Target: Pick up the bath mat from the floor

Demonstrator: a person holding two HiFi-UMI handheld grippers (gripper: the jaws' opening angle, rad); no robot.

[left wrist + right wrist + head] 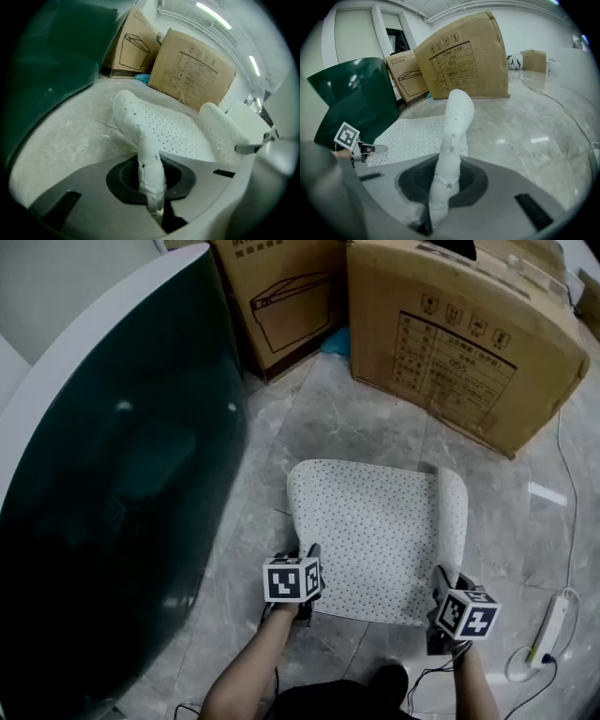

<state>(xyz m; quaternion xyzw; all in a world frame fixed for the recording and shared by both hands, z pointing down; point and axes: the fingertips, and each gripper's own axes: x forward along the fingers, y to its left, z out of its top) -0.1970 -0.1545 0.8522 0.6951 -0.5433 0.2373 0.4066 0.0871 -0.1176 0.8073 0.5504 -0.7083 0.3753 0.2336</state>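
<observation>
Bath mat (380,540) gripped at both near corners

Head view: spread on grey marble floor (375,418), in front of large cardboard box (459,343). Held at near-left corner by left gripper (311,557), at near-right by right gripper (439,579).

Left gripper view: jaws clamped on folded mat edge.

Right gripper view: jaws closed on upturned mat edge. Legible on large box's printed label: "055".

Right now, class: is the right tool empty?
No, the right tool is shut on an edge of the bath mat.
</observation>
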